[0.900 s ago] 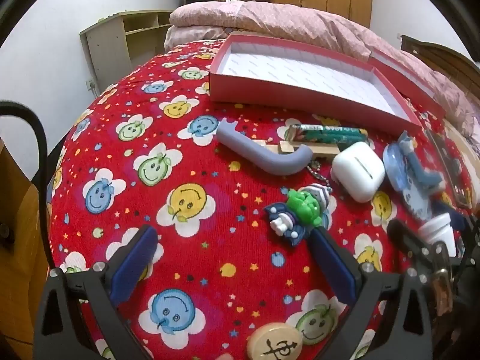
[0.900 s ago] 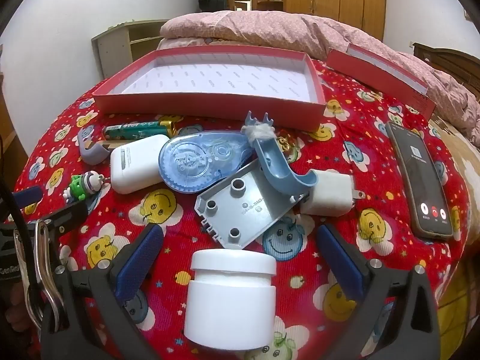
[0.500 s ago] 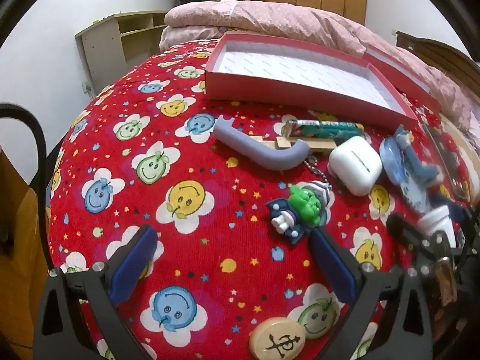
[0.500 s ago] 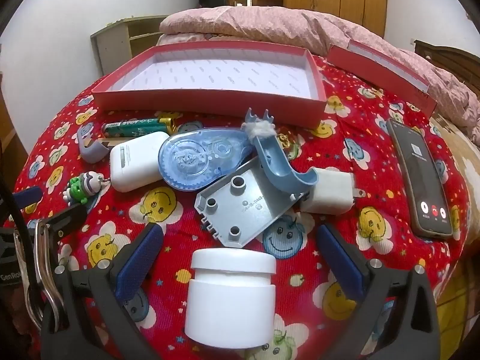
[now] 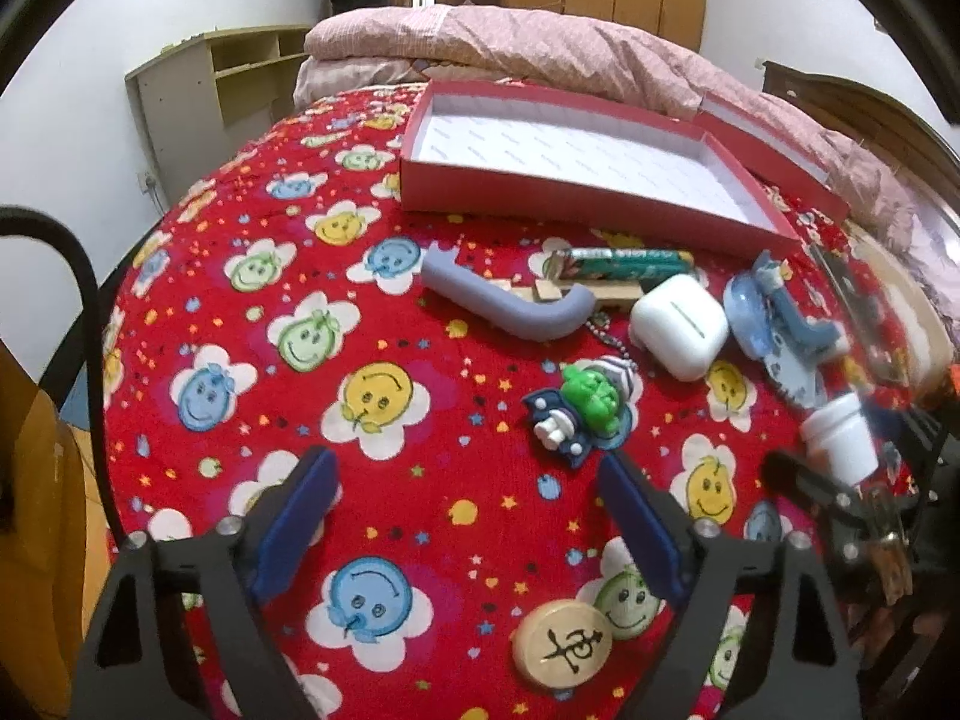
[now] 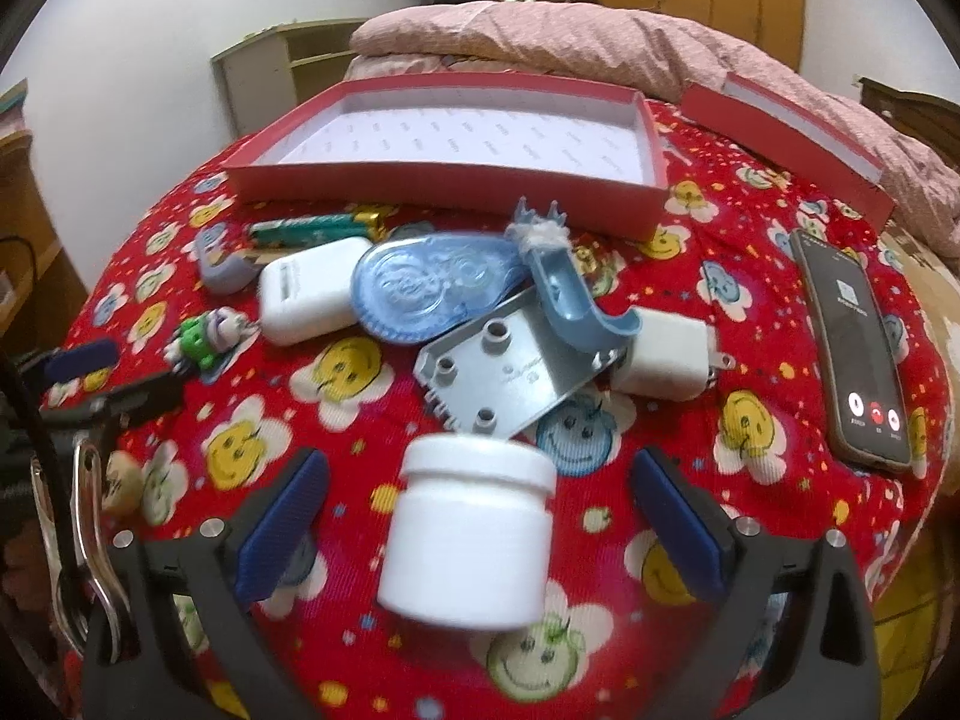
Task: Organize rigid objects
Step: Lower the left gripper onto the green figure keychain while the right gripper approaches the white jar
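An empty red box (image 5: 576, 150) (image 6: 456, 138) lies at the back of the red smiley cloth. My left gripper (image 5: 474, 516) is open and empty; a green toy keychain (image 5: 582, 408) lies just beyond its right finger and a wooden chess piece (image 5: 561, 642) sits near below. My right gripper (image 6: 474, 528) is open, with an upright white jar (image 6: 471, 531) standing between its fingers, untouched. Beyond lie a grey plate (image 6: 510, 372), a blue tape dispenser (image 6: 432, 285), a white earbud case (image 6: 312, 291), a white charger (image 6: 660, 360) and a green battery pack (image 6: 312, 228).
A phone (image 6: 855, 348) lies at the right. The red box lid (image 6: 786, 132) rests behind it against a pink quilt (image 5: 540, 54). A grey curved handle (image 5: 504, 303) lies mid-cloth. A wooden shelf (image 5: 216, 84) stands at the left wall. The cloth drops off at the left edge.
Both grippers have lifted and tilted slightly, so the scene has shifted down in view. The left has drawn back a little, showing more of the chess piece. Nothing on the cloth has moved.
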Demonstrator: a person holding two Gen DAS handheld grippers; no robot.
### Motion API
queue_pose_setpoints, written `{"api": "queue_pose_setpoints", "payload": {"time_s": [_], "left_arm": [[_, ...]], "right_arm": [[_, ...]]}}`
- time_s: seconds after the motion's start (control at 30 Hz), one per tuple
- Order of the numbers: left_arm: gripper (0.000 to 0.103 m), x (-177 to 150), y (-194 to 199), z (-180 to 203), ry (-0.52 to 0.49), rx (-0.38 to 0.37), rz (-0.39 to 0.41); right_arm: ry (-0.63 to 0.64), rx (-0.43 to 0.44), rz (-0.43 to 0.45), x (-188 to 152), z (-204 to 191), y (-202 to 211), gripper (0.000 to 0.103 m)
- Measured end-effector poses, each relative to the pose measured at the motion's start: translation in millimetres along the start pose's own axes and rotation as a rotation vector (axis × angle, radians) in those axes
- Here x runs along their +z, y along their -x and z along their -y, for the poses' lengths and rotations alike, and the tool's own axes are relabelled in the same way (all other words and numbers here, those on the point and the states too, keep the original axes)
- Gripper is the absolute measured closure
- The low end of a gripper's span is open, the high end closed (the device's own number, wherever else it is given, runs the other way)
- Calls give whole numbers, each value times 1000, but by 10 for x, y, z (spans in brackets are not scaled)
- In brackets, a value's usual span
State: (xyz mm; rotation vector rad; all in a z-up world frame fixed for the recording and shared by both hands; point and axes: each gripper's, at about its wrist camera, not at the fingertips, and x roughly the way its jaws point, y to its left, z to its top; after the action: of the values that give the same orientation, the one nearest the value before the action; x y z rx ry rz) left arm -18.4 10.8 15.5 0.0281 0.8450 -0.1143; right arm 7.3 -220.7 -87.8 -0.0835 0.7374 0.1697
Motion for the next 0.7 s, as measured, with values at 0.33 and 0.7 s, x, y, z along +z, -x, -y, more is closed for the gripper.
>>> {"api": "queue_pose_setpoints", "payload": {"time_s": [0.33, 0.7], "left_arm": [[27, 114, 23, 377, -117, -23, 31], [42, 164, -196, 468, -137, -66, 4]], "right_arm": [[-18, 87, 2, -89, 119, 189, 8], [-11, 114, 16, -127, 122, 298, 19]]}}
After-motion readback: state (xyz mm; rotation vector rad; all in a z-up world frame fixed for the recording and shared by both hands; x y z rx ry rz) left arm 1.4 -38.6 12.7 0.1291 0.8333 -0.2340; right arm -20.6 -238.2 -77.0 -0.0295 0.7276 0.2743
